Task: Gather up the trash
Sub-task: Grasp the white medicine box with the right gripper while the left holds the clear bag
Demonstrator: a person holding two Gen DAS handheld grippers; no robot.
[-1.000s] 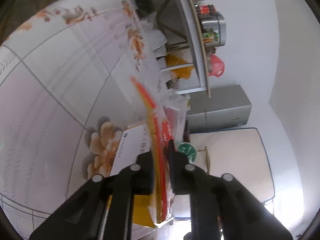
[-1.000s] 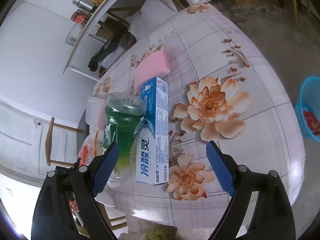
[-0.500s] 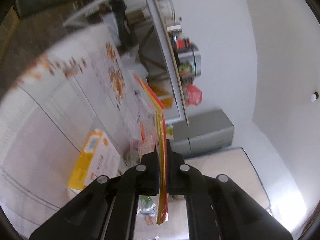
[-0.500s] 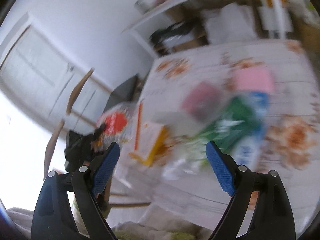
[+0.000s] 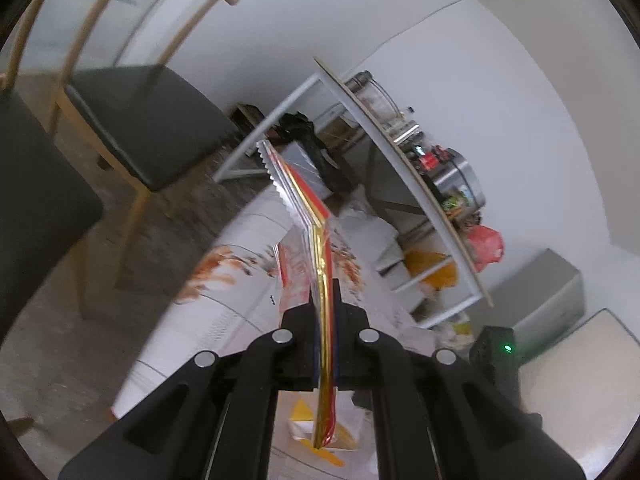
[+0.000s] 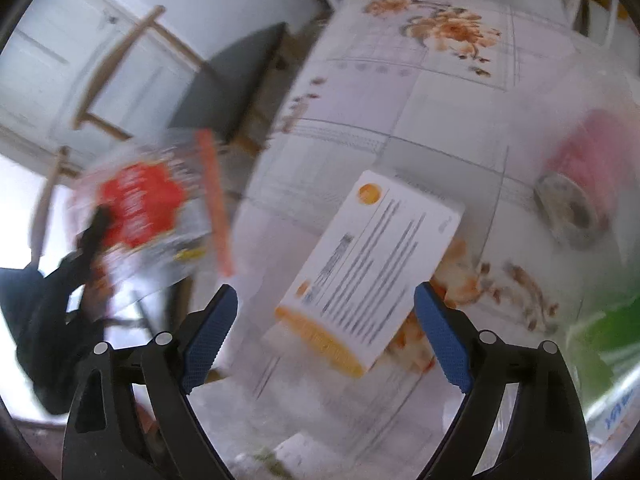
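Observation:
My left gripper [image 5: 325, 312] is shut on a flat red, gold and silver snack wrapper [image 5: 308, 216], held edge-on above the table's end. The same wrapper [image 6: 148, 208] shows blurred in the right wrist view, off the table's left edge, with the left gripper [image 6: 94, 232] on it. My right gripper [image 6: 324, 332] is open and empty above a white and orange box [image 6: 372, 268] lying flat on the floral tablecloth [image 6: 400, 92].
A green bottle [image 6: 608, 332] and a toothpaste box [image 6: 616, 412] are at the right. A small round tin [image 6: 568, 208] lies by a pink object [image 6: 596, 148]. Dark-seated chairs [image 5: 140, 120] stand beside the table. A cluttered shelf [image 5: 432, 184] is behind.
My left gripper has closed on the wrapper, lifted it off the table and swung toward the chairs. My right gripper has swung left, from the bottle and toothpaste box to over the white and orange box.

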